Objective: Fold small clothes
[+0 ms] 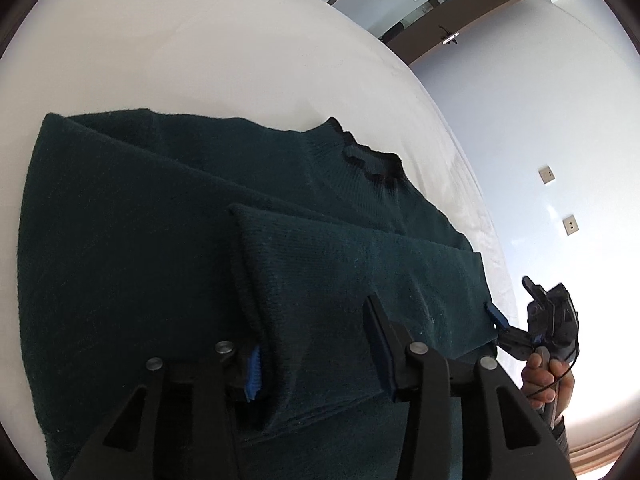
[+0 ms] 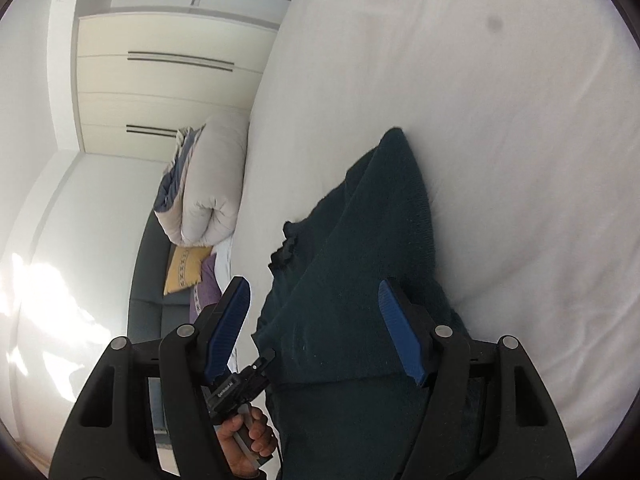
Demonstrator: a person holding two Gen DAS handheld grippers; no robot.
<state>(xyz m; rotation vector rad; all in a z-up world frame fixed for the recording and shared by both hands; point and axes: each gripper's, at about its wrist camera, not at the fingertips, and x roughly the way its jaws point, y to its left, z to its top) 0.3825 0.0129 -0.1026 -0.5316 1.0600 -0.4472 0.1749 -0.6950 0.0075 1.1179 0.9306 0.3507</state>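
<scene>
A dark green knit sweater [image 1: 168, 248] lies partly folded on a white bed [image 1: 168, 52], its ribbed collar [image 1: 368, 160] toward the far edge and one sleeve [image 1: 352, 264] laid across the body. The left gripper [image 1: 316, 344] is spread wide at the near hem: a raised fold of the sleeve cloth passes between its fingers, one blue pad [image 1: 253, 376] partly hidden by the knit, and whether the pads press the cloth cannot be told. In the right wrist view the right gripper [image 2: 316, 332] also stands wide, its blue pads [image 2: 400, 336] on either side of the sweater's edge, without closing on it. Each view catches the opposite gripper at the sweater's border, held in a hand [image 2: 248, 440]. Beyond the bed lie a rolled duvet [image 2: 212, 184], a yellow cushion [image 2: 186, 270], a purple cushion [image 2: 206, 288] and pale wardrobe doors [image 2: 168, 80].
</scene>
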